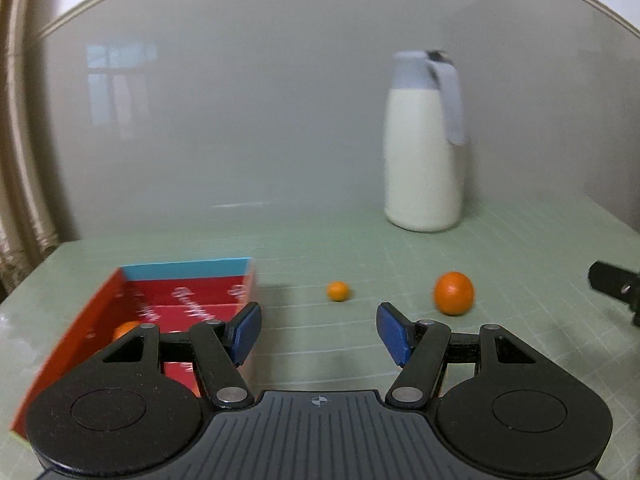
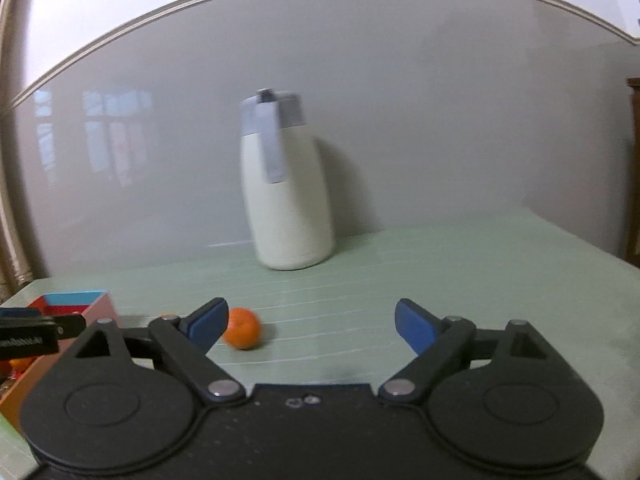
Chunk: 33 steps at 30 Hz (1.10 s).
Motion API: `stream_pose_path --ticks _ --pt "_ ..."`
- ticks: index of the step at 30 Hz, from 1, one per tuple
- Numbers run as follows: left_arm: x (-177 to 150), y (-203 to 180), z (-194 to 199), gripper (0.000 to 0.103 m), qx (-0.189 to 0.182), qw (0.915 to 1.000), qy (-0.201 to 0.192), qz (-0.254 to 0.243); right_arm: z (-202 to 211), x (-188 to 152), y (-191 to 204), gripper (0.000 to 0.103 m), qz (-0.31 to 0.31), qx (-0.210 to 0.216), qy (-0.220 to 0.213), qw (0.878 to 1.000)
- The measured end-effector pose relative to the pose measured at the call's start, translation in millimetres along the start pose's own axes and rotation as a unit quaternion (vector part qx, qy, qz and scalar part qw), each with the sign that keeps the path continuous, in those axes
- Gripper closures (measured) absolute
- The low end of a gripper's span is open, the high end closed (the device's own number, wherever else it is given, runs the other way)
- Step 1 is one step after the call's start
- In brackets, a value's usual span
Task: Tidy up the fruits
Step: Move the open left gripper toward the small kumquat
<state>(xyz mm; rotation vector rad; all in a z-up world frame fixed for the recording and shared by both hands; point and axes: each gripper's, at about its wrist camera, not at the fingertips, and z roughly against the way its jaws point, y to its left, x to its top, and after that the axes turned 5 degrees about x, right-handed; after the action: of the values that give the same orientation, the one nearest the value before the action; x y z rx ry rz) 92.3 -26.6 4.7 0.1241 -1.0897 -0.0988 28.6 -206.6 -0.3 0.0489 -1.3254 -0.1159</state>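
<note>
Nearest, the left tongs [image 1: 319, 332] stand with their jaws parted and nothing between the blue pads [image 1: 245, 334], only bare tabletop [image 1: 520, 248] showing through the gap. The right tongs [image 2: 312, 326] are spread wider and hold nothing either; both views are somewhat blurred. Just beside the left tongs, on their left, sits the red box [image 1: 80, 324] with a blue far wall, its top open; an orange fruit [image 1: 126, 329] lies inside near the left wall, partly hidden behind the tong linkage. In the right wrist view the same box appears at the far left edge, with orange pieces dimly seen inside behind the other tool. Beyond the tong tips, on the pale green gridded tabletop, a small orange [image 1: 338, 291] rests apart from the box, and a large orange [image 1: 454, 293] lies to its right, the two well apart. In the right wrist view the large orange sits just beyond the left pad, not between the jaws. Part of the right tool shows at the right edge of the left wrist view. Farthest back, a cream jug [image 1: 424, 144] with a grey lid and handle stands upright near the grey wall [image 1: 260, 100].
</note>
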Motion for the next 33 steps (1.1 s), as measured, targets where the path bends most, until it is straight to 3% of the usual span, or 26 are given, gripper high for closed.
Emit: stream_pose_path --ticks 12,27,33 --pt "-3 -42 -37 0.039 -0.005 0.9994 0.023 -0.025 8 -3 -35 0.011 -0.02 -0.03 -0.001 0.999" --pt "2 -59 -77 0.039 0.013 0.9984 0.038 -0.039 13 -9 -51 0.011 -0.025 -0.075 0.001 0.997" --pt "1 -58 -85 0.039 0.018 0.9984 0.03 -0.045 8 -10 -54 0.011 -0.034 -0.067 0.005 0.997"
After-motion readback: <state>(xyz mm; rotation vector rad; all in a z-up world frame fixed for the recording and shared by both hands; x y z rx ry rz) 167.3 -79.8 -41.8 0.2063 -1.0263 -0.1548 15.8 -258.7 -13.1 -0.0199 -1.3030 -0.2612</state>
